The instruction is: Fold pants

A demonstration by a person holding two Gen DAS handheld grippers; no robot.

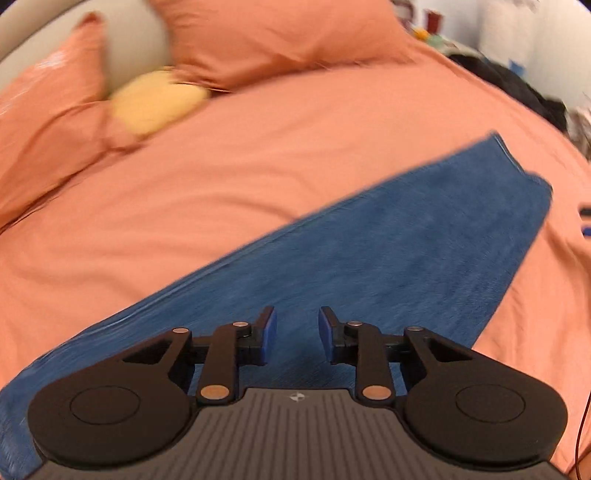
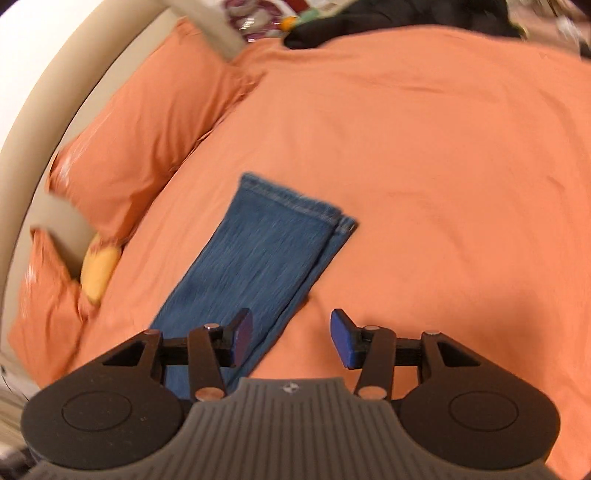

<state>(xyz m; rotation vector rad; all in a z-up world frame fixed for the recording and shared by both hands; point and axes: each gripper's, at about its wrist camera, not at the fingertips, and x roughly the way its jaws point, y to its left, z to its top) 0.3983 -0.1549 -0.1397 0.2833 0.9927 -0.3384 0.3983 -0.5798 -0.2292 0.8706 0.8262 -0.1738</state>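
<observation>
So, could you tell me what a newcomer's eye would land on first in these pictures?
Blue jeans, laid long and flat with the legs stacked, cut across an orange bedspread. Orange pillows and a yellow cushion sit by the beige headboard. Both grippers, left and right, show open, empty jaws.

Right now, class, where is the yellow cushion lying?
In both views the yellow cushion sits at the head of the bed, wedged between the two orange pillows, left of the jeans.
</observation>
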